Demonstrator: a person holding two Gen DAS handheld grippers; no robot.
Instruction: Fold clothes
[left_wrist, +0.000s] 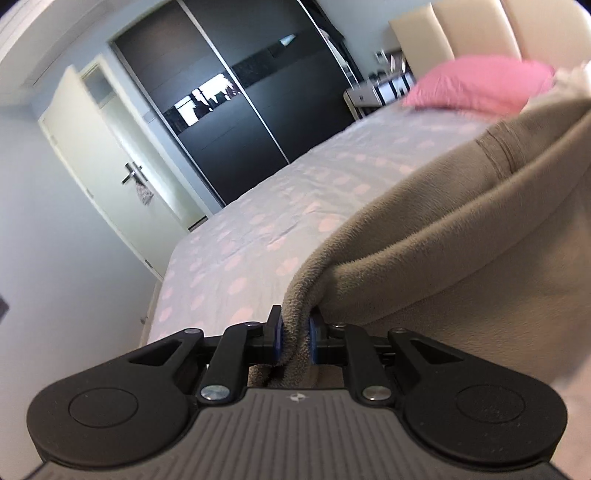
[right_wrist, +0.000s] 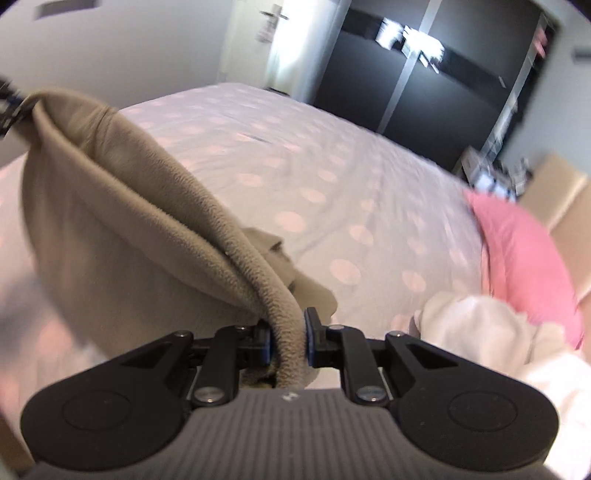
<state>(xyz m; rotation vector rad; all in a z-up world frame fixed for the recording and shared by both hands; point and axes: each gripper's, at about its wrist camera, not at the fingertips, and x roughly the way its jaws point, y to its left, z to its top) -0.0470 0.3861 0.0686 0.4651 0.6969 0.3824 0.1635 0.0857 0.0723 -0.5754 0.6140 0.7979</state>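
We see a bed sheet (left_wrist: 258, 229) with pale pink dots, a pink pillow (left_wrist: 480, 85) at two o'clock before a cream headboard (left_wrist: 461, 29), a dark wardrobe (left_wrist: 236, 110) at twelve, and a white door (left_wrist: 107, 155) at ten.

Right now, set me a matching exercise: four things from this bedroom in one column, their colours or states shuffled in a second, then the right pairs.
Column one:
1. fleece garment
2. pillow
3. bedsheet
4. wardrobe doors

Column two:
A. dark, sliding
B. pink, lying by the headboard
C. beige, clamped in the fingers of both grippers
D. pale with pink dots

Pairs: 1-C, 2-B, 3-D, 4-A
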